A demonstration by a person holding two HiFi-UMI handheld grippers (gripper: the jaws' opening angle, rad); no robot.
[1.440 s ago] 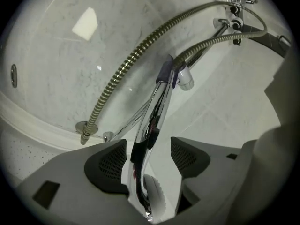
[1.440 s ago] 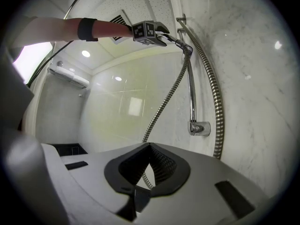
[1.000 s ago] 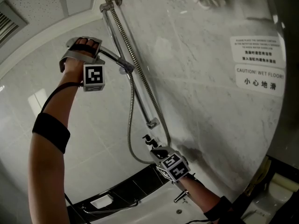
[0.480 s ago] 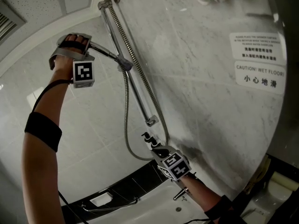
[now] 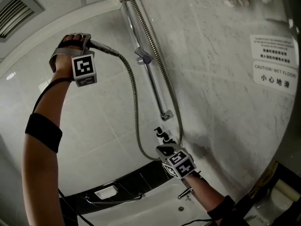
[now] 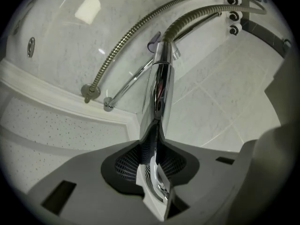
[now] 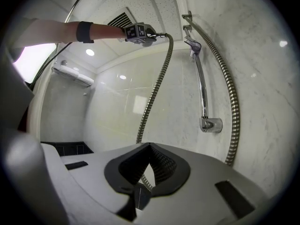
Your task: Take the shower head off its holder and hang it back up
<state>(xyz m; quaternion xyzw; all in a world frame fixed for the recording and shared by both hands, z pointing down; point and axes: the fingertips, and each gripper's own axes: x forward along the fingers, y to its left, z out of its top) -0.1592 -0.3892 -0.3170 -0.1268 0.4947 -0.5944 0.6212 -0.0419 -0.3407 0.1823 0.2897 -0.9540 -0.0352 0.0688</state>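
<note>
My left gripper is raised high and shut on the chrome shower head handle, which is off the wall and left of the rail. In the left gripper view the handle runs straight out from between the pads. The holder sits empty on the upright rail. The metal hose curves down from the handle to a loop low by my right gripper. That gripper is shut beside the loop, with the hose passing just behind its jaws; I cannot tell if it touches.
Tap knobs stick out of the marble wall just above my right gripper. Two warning signs hang at the right. A white bathtub with a dark ledge lies below. A ceiling vent is at top left.
My left gripper has pulled the shower head out of the holder and away to the left; the holder is now empty. The right gripper has barely moved.
</note>
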